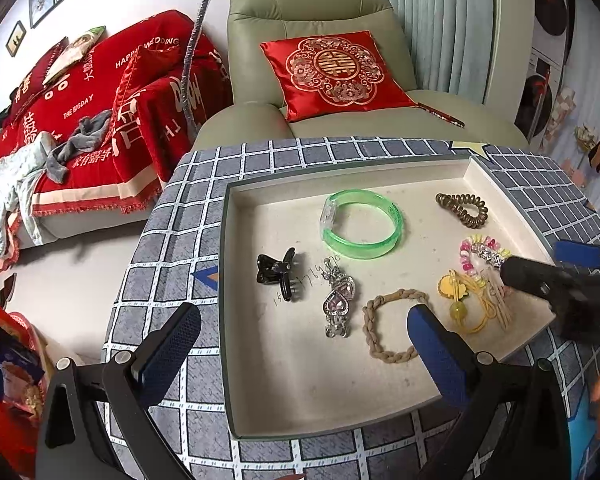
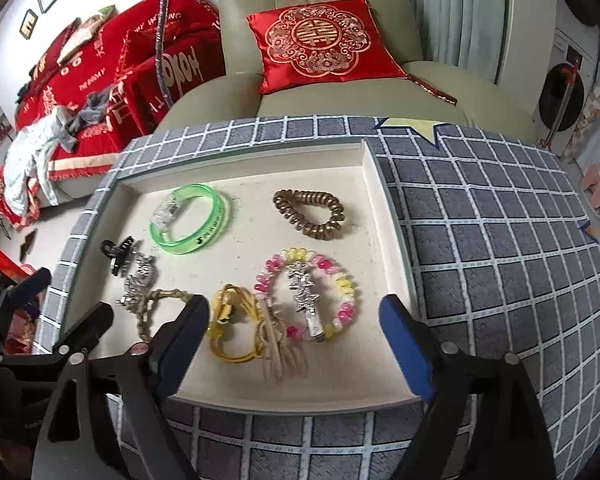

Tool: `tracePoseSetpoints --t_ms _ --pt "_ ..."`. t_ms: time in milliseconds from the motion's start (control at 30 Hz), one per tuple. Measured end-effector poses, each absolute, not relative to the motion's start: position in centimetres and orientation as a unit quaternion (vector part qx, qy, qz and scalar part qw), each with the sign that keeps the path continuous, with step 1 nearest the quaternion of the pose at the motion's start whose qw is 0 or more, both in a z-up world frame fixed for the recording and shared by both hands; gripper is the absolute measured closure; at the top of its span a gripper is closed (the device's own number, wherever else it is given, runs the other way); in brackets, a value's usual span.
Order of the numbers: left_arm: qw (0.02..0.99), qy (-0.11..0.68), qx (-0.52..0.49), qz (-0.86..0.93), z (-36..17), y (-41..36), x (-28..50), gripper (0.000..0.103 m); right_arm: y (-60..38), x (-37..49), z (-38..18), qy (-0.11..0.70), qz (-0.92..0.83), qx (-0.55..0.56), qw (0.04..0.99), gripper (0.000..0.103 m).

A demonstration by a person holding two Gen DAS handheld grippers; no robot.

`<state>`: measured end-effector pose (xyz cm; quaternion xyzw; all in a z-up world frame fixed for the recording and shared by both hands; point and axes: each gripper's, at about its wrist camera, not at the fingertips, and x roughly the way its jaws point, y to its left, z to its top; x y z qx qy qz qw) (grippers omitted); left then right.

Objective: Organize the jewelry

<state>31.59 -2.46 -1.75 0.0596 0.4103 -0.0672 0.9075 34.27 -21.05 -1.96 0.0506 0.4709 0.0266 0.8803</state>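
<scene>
- Right wrist view looks straight down on the tray (image 2: 374, 184), sitting on a grid-pattern cloth (image 2: 480, 240), with all the jewelry loose inside it.
- Right gripper (image 2: 294, 344) has its jaws spread wide and holds nothing. It hovers over the tray's near edge, with the pink-and-yellow bead bracelet (image 2: 342, 280) and the silver hair clip (image 2: 304, 292) lying across it framed between the fingers.
- Just left of those: a yellow hair tie with charm (image 2: 228, 320) and a beige tassel (image 2: 280, 352), all bunched near the near edge.
- Left gripper (image 1: 304, 344) is also wide open and empty, low over the tray's near left part; the braided beige hair tie (image 1: 380, 320) sits just beside its right finger.
- Further back: green bangle (image 1: 360, 224), brown spiral hair tie (image 1: 462, 204) toward the far right corner, black claw clip (image 1: 276, 272) and a pink crystal clip (image 1: 338, 300) on the left.
- My guess: this is the reach-in before a pick, nothing sorted yet. Next move probably means lowering onto the silver clip or the bracelet and closing carefully, since they overlap and could come up together.
</scene>
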Motion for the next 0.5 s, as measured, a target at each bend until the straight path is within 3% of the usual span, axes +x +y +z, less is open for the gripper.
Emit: tracePoseSetpoints --t_ms 500 --pt "0.906 0.415 0.070 -0.041 -1.66 -1.69 30.88 0.000 -20.30 33.46 -1.76 0.485 0.020 0.024 0.874 0.000"
